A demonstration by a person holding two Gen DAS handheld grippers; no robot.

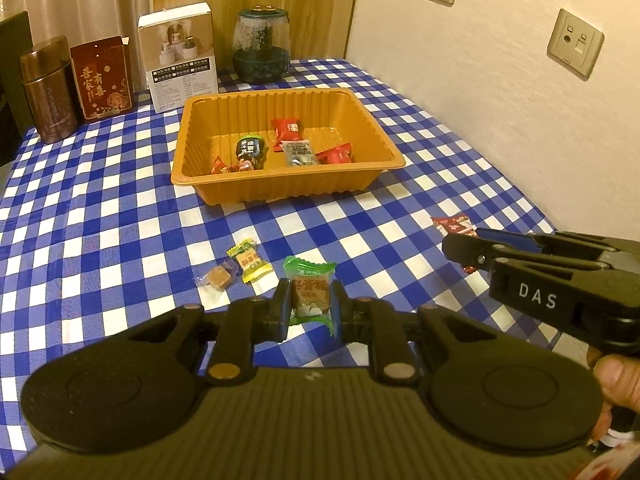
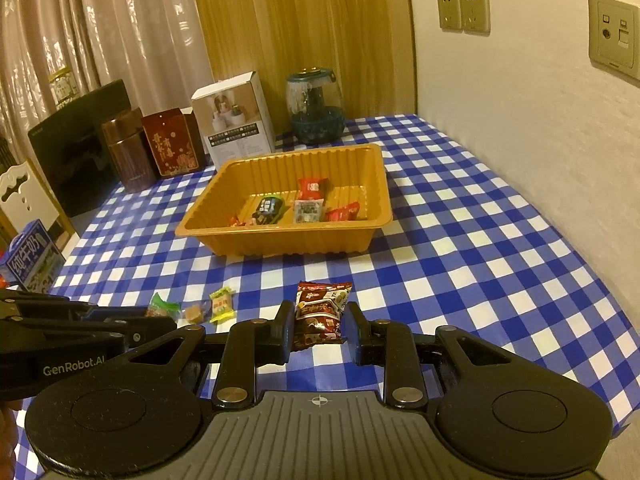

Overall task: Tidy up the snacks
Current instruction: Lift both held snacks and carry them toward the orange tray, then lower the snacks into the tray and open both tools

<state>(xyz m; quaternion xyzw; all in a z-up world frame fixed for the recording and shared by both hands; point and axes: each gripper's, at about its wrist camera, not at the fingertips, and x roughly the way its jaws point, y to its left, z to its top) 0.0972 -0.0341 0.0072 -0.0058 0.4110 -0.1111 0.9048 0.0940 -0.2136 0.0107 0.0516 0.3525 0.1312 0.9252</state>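
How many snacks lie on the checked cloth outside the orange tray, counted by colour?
green candy: 1
yellow candy: 1
brown candy in clear wrap: 1
dark red packet: 1
Total: 4

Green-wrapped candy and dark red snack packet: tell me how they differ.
The green-wrapped candy is small and sits between the left gripper fingers; the dark red snack packet is larger, printed, and sits between the right gripper fingers. Both lie outside the orange plastic tray.
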